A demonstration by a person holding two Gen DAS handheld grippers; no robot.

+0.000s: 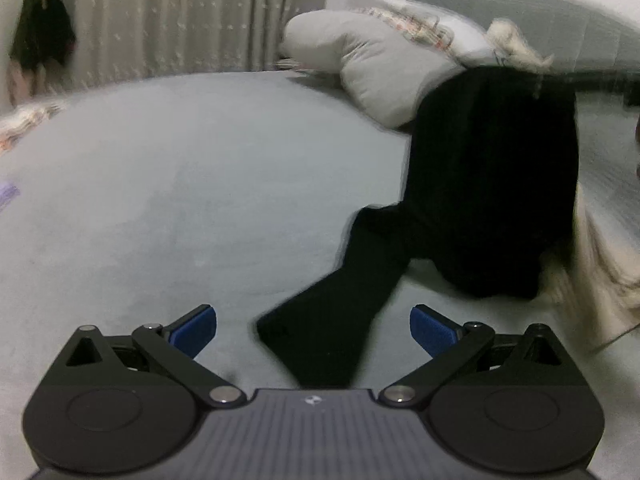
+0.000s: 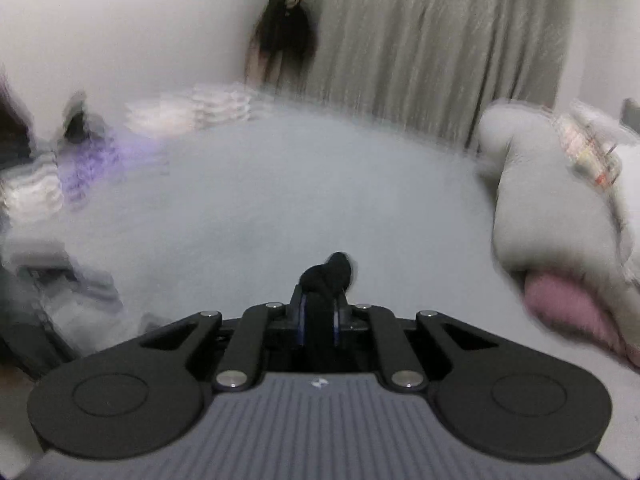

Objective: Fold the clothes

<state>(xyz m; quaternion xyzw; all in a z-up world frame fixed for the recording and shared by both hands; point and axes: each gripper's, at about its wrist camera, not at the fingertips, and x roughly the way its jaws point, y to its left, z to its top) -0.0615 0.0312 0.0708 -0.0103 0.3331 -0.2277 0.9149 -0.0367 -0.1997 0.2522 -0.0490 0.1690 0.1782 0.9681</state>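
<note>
The right gripper pinches the black garment, lifting it off the bed; the left gripper, jaws wide, must next seize the trailing end just before it.

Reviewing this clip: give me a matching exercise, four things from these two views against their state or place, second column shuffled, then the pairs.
Things:
1. left tool
2. right tool
3. black garment
4. grey pillow

States or places:
A. partly lifted, one end trailing on the bed
B. shut on black fabric
C. open, holding nothing
D. at the head of the bed, near the curtain

Pairs: 1-C, 2-B, 3-A, 4-D
</note>
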